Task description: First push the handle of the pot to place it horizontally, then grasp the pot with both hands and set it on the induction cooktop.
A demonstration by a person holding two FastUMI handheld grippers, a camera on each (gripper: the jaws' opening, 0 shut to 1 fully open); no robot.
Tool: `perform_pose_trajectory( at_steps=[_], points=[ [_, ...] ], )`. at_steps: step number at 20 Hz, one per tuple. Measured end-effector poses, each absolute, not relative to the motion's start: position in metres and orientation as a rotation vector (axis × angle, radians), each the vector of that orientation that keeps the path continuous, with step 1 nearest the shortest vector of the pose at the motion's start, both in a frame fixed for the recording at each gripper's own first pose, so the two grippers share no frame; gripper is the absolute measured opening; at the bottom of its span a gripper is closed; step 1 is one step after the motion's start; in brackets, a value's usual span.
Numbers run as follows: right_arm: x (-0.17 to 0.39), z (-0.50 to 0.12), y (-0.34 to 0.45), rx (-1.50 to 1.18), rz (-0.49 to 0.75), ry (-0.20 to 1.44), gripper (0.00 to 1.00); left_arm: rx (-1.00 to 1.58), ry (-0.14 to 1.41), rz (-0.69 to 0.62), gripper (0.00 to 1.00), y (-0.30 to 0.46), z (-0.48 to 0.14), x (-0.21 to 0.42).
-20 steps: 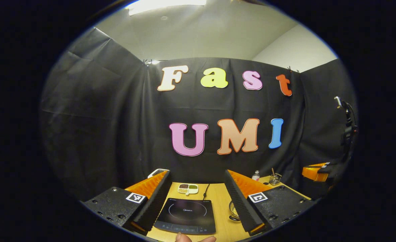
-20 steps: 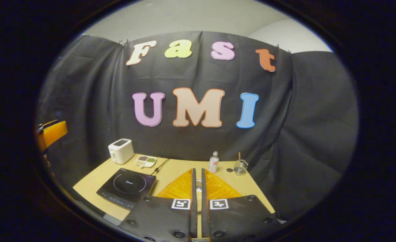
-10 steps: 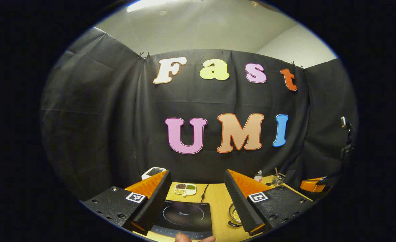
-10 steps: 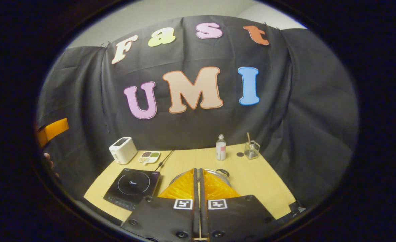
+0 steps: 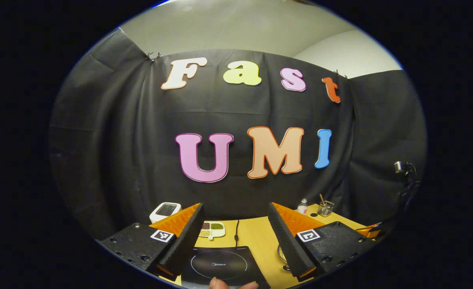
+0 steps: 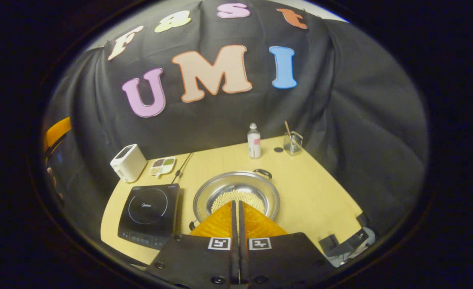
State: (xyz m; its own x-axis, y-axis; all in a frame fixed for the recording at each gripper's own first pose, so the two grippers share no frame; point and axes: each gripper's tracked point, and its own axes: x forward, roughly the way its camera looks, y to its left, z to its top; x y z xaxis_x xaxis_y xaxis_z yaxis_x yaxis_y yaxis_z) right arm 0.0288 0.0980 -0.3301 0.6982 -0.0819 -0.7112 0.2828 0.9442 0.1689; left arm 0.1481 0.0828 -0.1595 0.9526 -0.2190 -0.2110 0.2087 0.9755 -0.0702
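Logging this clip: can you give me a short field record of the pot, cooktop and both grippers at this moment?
pot: on table, right of cooktop, pale beads inside
pot handles: one at far rim, one at near-left rim
induction cooktop: bare
left gripper: open, above cooktop
right gripper: shut, empty, over pot's near rim
table: yellow

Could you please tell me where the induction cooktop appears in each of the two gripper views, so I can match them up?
Left gripper view: the induction cooktop lies at bottom centre, between that claw's open fingers.
Right gripper view: it lies at lower left on the table, left of the pot.
Shared landmark: the white toaster stands behind the cooktop by the wall.
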Motion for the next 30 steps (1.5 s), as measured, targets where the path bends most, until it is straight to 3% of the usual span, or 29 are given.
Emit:
perform_pose_trajectory(
  at_steps=[9,30],
  points=[
    [-0.003,-0.402,0.14,0.313,-0.371,0.94,0.02,-0.078,0.274,-0.387,0.96,0.098,-0.21,0.166],
    [-0.009,-0.52,0.198,0.292,-0.398,1.218,0.0,-0.113,0.346,-0.361,0.96,0.141,-0.259,0.185]
  ],
)
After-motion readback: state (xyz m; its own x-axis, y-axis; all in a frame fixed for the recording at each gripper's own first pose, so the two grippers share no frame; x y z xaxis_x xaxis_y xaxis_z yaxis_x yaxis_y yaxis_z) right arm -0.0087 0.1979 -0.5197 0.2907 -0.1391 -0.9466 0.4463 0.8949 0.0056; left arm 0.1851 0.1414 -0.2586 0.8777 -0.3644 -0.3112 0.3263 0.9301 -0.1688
